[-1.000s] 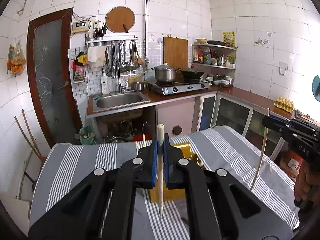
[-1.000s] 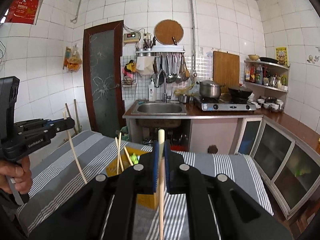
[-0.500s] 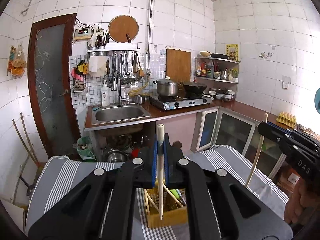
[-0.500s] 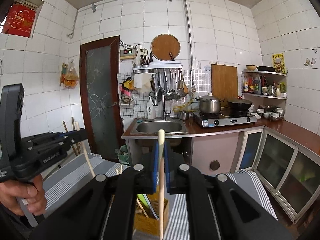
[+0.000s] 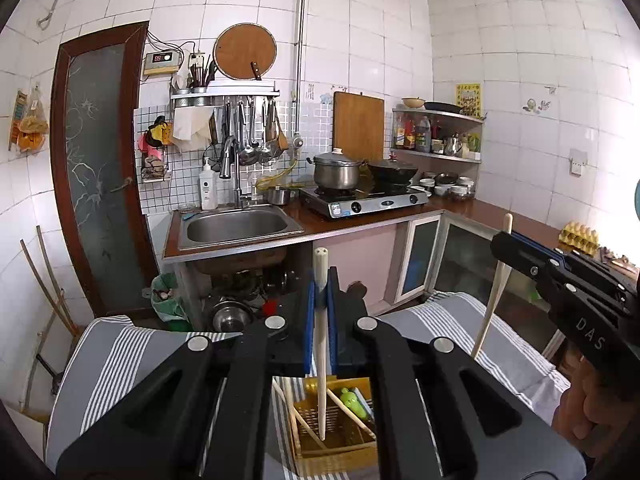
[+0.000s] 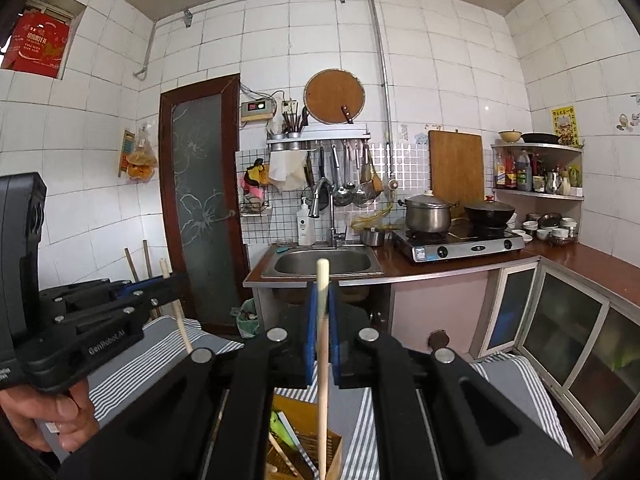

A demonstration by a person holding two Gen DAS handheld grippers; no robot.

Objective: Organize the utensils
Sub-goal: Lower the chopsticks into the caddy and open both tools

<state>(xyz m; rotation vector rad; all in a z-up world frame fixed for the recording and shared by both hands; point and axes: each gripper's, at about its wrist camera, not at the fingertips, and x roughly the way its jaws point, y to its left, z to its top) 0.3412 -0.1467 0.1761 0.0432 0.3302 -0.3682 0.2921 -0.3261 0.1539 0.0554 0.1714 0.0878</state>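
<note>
Left claw: the left claw (image 5: 320, 300) is clenched on a pale chopstick (image 5: 321, 360) that stands nearly upright between its blue pads, the thick end above them and the thin tip hanging down over the yellow basket (image 5: 336, 428).
Right claw: the right claw (image 6: 322, 328) is clenched on a wooden chopstick (image 6: 322, 380), also close to upright, its lower end reaching down into the basket in the right wrist view.
Hands: a hand (image 6: 44, 416) grips the left tool's handle at the lower left of the right wrist view; another hand (image 5: 588, 412) holds the right tool at the lower right of the left wrist view.
Basket: the yellow basket sits on the worktop (image 5: 108, 356), which is covered in a grey cloth with white stripes, below both claws; loose chopsticks (image 5: 348, 412) lean inside it beside a green item (image 5: 354, 400).
Background: beyond the worktop's far edge are a steel sink (image 5: 236, 226), a pot (image 5: 336, 170) on a gas stove (image 5: 364, 200), and a dark glazed door (image 5: 100, 168).
</note>
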